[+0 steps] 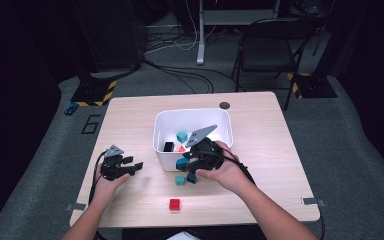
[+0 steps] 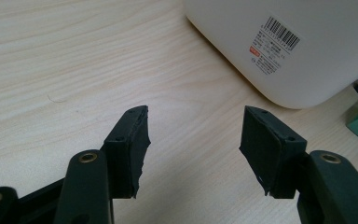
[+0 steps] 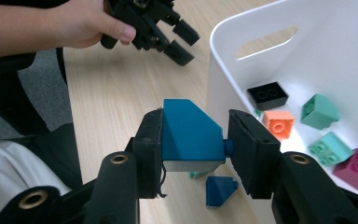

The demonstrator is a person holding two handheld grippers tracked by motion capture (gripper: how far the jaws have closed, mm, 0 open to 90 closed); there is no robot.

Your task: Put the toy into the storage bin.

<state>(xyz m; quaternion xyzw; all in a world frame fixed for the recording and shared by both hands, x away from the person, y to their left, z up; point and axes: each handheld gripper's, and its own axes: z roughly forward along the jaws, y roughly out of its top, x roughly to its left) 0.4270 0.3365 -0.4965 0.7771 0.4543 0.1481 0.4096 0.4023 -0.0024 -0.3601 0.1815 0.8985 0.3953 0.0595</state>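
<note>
My right gripper (image 1: 188, 168) (image 3: 195, 127) is shut on a blue sloped brick (image 3: 189, 134) (image 1: 182, 163), held above the table beside the near wall of the white bin (image 1: 162, 150) (image 3: 242, 28). Under it on the table lie a small dark blue brick (image 3: 219, 189) (image 1: 191, 177) and a teal brick (image 1: 180, 180). My left gripper (image 1: 134, 168) (image 2: 193, 128) rests low over the table left of the bin, jaws apart with nothing between them. Its hand also appears in the right gripper view (image 3: 168, 32).
Inside the bin lie a black brick (image 3: 267, 95), an orange one (image 3: 278, 122), a mint one (image 3: 320, 111), a teal one (image 3: 330, 148) and a magenta one (image 3: 356, 165). A red brick (image 1: 174, 204) sits near the front edge. The bin's labelled wall (image 2: 307, 46) stands close to my left gripper.
</note>
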